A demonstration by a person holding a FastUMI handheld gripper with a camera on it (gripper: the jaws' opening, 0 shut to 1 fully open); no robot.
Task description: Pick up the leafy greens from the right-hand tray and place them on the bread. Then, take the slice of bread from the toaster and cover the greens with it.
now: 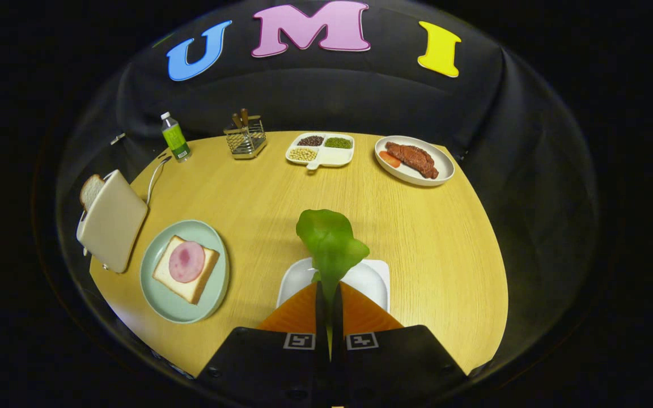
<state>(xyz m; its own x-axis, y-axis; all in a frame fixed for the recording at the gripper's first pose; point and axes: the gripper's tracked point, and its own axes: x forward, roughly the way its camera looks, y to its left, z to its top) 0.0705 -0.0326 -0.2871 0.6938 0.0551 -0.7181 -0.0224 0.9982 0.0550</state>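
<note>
Cream toaster (112, 220) with its slice (90, 189), then ham-topped bread (186, 269) on the green plate (162, 306). My tongs (329, 292) pinch the leafy greens (331, 241) by the stem above the white tray (373, 279). Limp, light, likely tear-prone; stem grip seems soundest.

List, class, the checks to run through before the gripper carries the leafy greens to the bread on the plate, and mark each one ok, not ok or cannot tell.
1. Gripper shut on the leafy greens: ok.
2. Greens lifted off the white tray: cannot tell.
3. Bread lying flat on the green plate: ok.
4. Ham slice already on that bread: ok.
5. Second slice in the toaster: ok.
</note>
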